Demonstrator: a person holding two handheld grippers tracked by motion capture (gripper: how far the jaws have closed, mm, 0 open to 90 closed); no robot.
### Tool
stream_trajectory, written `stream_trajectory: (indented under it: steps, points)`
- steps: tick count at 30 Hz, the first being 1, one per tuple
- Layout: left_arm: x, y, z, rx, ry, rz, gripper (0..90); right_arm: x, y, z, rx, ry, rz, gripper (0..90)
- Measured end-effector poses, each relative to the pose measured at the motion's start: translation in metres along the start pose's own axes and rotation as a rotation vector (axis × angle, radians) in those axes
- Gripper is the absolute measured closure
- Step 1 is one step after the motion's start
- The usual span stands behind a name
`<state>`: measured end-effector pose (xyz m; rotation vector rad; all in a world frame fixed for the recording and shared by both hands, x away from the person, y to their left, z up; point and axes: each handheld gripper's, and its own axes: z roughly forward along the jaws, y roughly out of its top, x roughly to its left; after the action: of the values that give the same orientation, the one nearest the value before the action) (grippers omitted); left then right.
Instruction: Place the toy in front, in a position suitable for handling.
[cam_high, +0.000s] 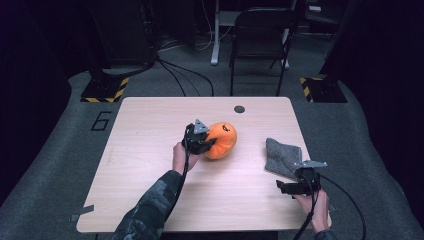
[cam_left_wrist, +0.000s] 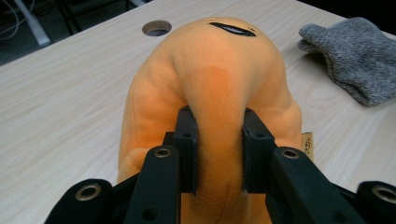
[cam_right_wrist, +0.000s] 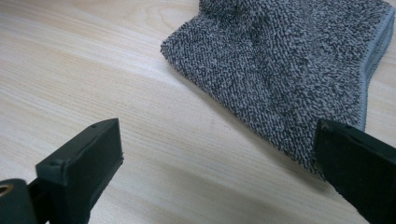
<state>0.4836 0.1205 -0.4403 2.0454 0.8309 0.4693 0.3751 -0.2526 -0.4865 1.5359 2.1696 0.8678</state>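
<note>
Nearest your body, at the right front corner of the worktop (cam_high: 150, 200), your right gripper (cam_right_wrist: 215, 158) rests low with its jaws spread wide and nothing between them; the near edge of a folded grey towel (cam_right_wrist: 289, 70) lies just beyond the tips, close to one jaw but not pinched. Farther in, toward the middle of the worktop, your left gripper (cam_left_wrist: 218, 149) has its jaws pinching a ridge of the orange plush toy (cam_left_wrist: 210, 84), and you can see the fabric bulge up and over the pads where they squeeze it. The toy sits near the centre of the worktop, well apart from the towel, with a dark stitched mark on its far upper side and a small sewn label low on its right flank. Judge it as light and very soft: the stuffing gives under the jaws, so a pinch holds a fold of fabric rather than the whole body, and the rest will probably sag or swing if you lift. The plush pile looks grippy rather than slippery, and nothing about it seems fragile. A deep bite on a thick fold, as you have now, should serve better than a shallow nip at the surface, which could slide off the pile. Beyond the toy, a round cable hole (cam_high: 239, 109) marks the far edge, and a dark chair (cam_high: 260, 45) stands on the floor behind.
</note>
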Motion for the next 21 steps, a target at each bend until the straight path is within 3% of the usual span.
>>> stream_trajectory:
  steps: [10,21]
  points:
    - [0.005,0.009,-0.021,0.004,-0.123,0.134,72.1,0.000,0.000,0.000,0.003,0.000,-0.006,2.3]
    - [-0.005,0.015,-0.034,0.027,-0.278,0.280,71.3,0.001,-0.001,0.002,0.011,0.002,-0.014,2.6]
